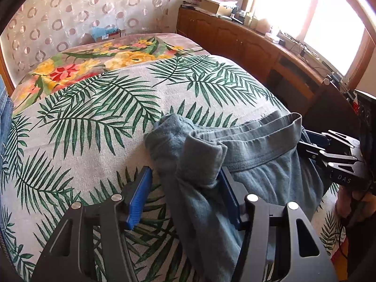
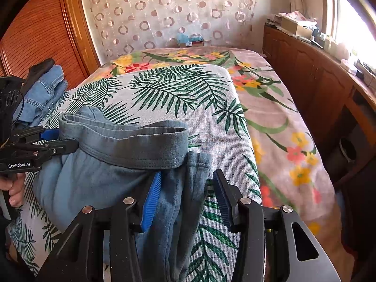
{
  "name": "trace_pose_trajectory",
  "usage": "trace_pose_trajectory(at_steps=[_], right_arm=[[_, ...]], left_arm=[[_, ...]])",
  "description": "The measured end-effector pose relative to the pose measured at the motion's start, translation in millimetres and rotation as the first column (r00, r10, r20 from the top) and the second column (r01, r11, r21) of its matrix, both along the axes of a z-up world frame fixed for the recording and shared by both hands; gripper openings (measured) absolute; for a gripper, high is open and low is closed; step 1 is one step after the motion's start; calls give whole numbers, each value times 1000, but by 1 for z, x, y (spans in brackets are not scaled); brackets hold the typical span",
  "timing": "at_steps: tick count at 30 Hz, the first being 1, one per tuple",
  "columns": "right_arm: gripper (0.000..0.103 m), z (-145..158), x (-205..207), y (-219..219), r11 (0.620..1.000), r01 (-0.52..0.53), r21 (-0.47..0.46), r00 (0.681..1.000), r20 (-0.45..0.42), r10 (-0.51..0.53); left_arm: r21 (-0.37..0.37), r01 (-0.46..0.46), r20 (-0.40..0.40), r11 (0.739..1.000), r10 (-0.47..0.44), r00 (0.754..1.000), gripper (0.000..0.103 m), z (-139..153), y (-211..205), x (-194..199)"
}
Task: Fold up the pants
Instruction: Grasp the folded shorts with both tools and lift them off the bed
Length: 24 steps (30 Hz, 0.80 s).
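Palm-print bedspread [image 1: 94, 117] carries grey-blue pants [image 1: 258, 164] — left gripper [image 1: 185, 183] and right gripper [image 2: 188, 183] gape wide, fabric between, legs cut off.

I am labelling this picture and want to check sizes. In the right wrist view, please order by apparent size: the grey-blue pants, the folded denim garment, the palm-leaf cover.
1. palm-leaf cover, largest even though partly hidden.
2. grey-blue pants; nearness to the camera enlarges them.
3. folded denim garment, smallest; it is farther away and partly hidden.
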State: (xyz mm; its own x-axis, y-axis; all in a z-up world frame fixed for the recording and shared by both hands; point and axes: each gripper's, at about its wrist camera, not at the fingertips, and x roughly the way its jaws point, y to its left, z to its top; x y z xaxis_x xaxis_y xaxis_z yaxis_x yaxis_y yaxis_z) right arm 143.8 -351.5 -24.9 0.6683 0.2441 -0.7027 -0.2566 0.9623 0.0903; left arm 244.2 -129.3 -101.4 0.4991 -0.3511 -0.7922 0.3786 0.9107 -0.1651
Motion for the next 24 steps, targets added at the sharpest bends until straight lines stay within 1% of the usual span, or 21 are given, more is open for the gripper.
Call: trace_pose_trajectory(at_steps=[2,3,5,8,9,10,11,12,13,14,15,16,18,24], right_arm=[[47,0,0,-1,1000,-1,7,1000,-1,1],[47,0,0,-1,1000,-2,10,1000,-1,2],[47,0,0,-3,1000,-4,16,1000,-2,4],[47,0,0,-4,1000,-7,22,1000,-3,8],[47,0,0,-4,1000,-9,22,1000,-3,9],[43,0,0,-3,1000,-14,22,1000,-3,14],[37,0,0,-2,1000,-20,20,1000,-2,20],[35,1,-1,-1,999,-24,21,1000,-3,24],[29,1,-2,0,999,-27,19,1000,-2,27],[20,1,-2,2,999,-31,16,1000,-1,31],[18,1,-3,3,999,-38,19,999,-4,38],[12,2,-4,3,999,-42,24,999,-3,42],[10,6,-8,3,998,-49,42,999,8,49],[9,30,-31,0,993,-66,93,994,96,57]], left_arm=[[-20,7,-5,1000,-7,1000,48,0,0,0],[-28,9,-7,1000,-10,1000,46,1,0,0],[-35,15,-5,999,-15,1000,35,1,-1,-2],[-50,23,1,998,-23,1000,24,6,-2,-7],[-51,26,8,998,-26,1000,23,8,-3,-9],[-49,30,16,998,-29,999,22,11,-4,-12],[-48,34,25,998,-32,999,21,14,-5,-15],[-51,37,34,998,-35,999,21,17,-5,-18],[-55,40,40,998,-38,998,20,20,-4,-21],[-57,45,48,997,-43,998,20,23,-4,-24],[-58,50,59,997,-46,997,19,27,-4,-28],[-60,53,66,997,-49,997,19,30,-4,-30],[-66,63,87,996,-57,995,18,38,-2,-39],[-91,75,151,993,-60,987,18,62,6,-64]])
